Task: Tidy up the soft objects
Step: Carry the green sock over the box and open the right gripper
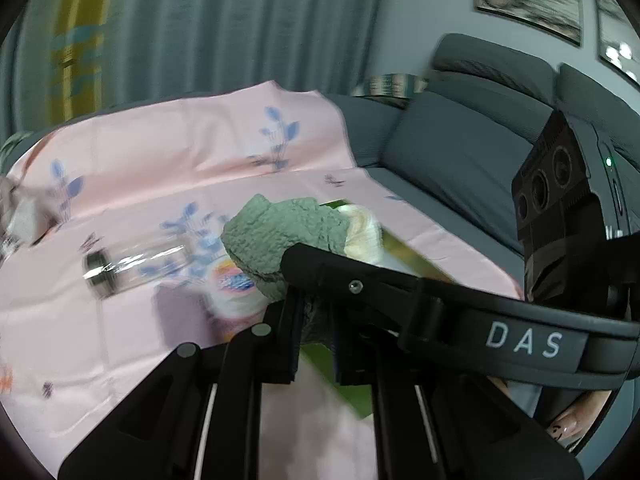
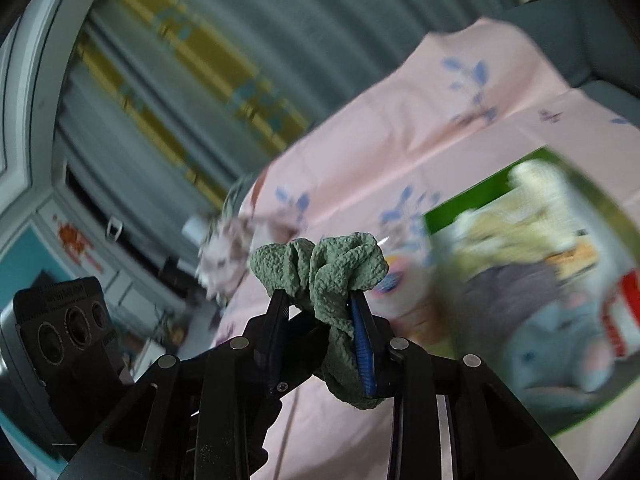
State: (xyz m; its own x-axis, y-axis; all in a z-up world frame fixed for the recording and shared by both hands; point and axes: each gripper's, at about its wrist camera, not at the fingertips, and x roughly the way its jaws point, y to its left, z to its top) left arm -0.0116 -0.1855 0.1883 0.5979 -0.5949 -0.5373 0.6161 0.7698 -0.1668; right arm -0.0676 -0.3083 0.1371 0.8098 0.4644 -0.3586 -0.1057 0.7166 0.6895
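a grey sofa [image 1: 460,148] fills the right of the left wrist view, with a pink sheet [image 1: 168,152] printed with blue leaves spread over the surface next to it. on the sheet sits a green box [image 2: 472,200], blurred, holding soft toys: a pale yellow one, a grey one and a light blue one [image 2: 560,348]. a clear plastic bottle [image 1: 132,264] lies on its side on the sheet, near a small round item with an orange and blue print [image 1: 232,284]. a crumpled pinkish-white cloth [image 2: 228,256] lies further off on the sheet. the green textured cloth [image 2: 324,268] is held up above the sheet, bunched. the right tongs [image 2: 320,304] are closed down on it, its folds spilling over both fingers. the left tongs [image 1: 316,312] stand narrow, with the same cloth pinched between them.
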